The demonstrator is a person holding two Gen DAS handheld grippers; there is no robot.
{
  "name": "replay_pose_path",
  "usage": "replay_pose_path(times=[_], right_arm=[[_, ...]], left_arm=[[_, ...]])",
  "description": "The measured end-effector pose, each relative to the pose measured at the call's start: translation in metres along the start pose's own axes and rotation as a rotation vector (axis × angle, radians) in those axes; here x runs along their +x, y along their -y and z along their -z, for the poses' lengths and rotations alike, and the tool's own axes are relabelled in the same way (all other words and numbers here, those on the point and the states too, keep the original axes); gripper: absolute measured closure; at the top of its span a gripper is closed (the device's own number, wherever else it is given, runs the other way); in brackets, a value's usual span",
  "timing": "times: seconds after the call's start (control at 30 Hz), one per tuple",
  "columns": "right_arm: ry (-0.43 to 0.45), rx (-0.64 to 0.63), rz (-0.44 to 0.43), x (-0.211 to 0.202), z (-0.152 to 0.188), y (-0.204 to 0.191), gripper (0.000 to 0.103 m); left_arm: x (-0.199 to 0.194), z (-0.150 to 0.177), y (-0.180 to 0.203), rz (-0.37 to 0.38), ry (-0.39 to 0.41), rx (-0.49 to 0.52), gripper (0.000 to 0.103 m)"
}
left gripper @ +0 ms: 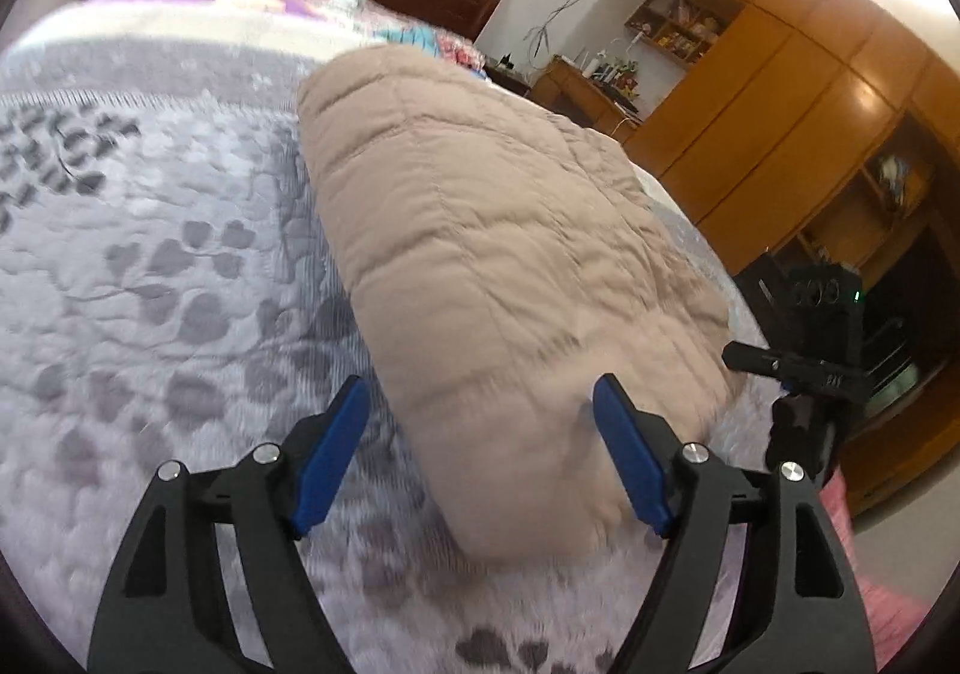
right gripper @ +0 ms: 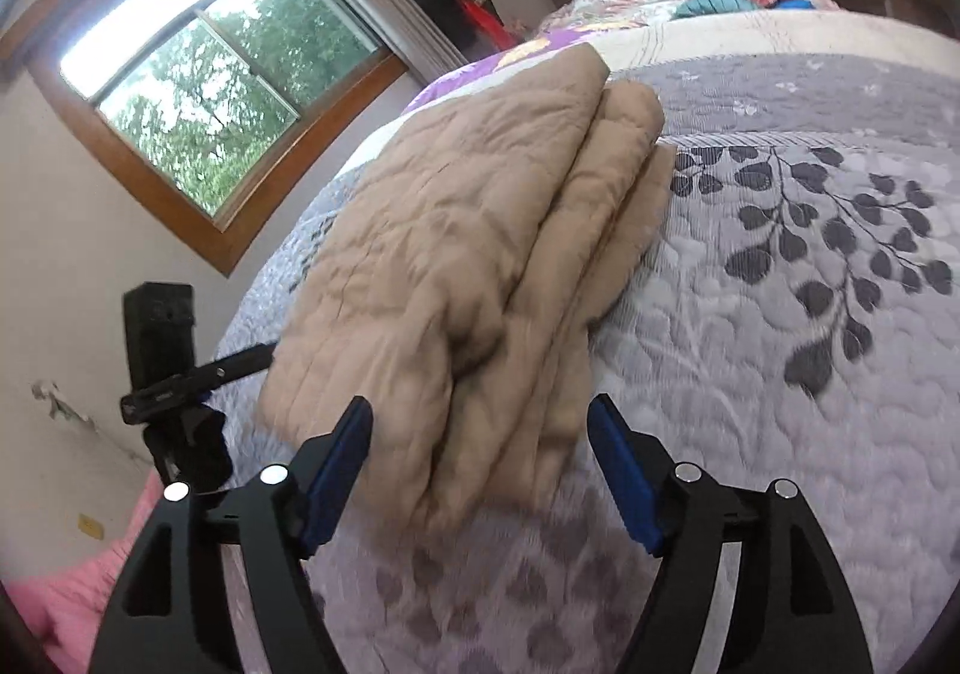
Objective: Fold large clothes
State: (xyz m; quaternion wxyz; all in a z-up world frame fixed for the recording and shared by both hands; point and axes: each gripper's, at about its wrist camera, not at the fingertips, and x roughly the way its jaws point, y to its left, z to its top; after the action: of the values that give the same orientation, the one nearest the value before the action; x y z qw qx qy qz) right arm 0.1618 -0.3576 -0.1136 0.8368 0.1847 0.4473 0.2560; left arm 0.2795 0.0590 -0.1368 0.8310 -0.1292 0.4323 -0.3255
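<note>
**Both tongs spread wide over the folded quilted piece**

Left tongs [left gripper: 480, 446] and right tongs [right gripper: 480, 464] both stand spread, blue pads apart, pinching nothing. The beige quilted garment [left gripper: 492, 230] lies on the bed [left gripper: 150, 254], already folded into a long narrow bundle with stacked layers showing along one edge [right gripper: 606, 206]. Its near end sits just ahead of each pair of pads; whether any pad brushes the fabric I cannot tell through the blur. To my eye the lengthwise folds are done. Next would be taking hold of the near end with both tongs and carrying it over toward the far end, keeping the layers from sliding apart.
</note>
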Motion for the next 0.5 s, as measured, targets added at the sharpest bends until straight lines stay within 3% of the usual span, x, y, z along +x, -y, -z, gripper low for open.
replay_pose_path(times=[0.07, 0.2, 0.33, 0.5], right_arm=[[0.002, 0.005, 0.043, -0.003, 0.009, 0.003, 0.029], [-0.025, 0.059, 0.05, 0.004, 0.012, 0.012, 0.029], [-0.04, 0.078, 0.07, 0.009, 0.017, 0.018, 0.029], [-0.004, 0.058, 0.116, -0.008, 0.01, -0.005, 0.029]], left_arm=[[-0.006, 0.008, 0.008, -0.03, 0.005, 0.031, 0.026], [0.0, 0.019, 0.008, -0.088, -0.007, 0.048, 0.025], [0.006, 0.019, 0.004, -0.082, -0.024, 0.021, 0.024], [-0.003, 0.017, 0.014, -0.124, -0.011, 0.023, 0.025]])
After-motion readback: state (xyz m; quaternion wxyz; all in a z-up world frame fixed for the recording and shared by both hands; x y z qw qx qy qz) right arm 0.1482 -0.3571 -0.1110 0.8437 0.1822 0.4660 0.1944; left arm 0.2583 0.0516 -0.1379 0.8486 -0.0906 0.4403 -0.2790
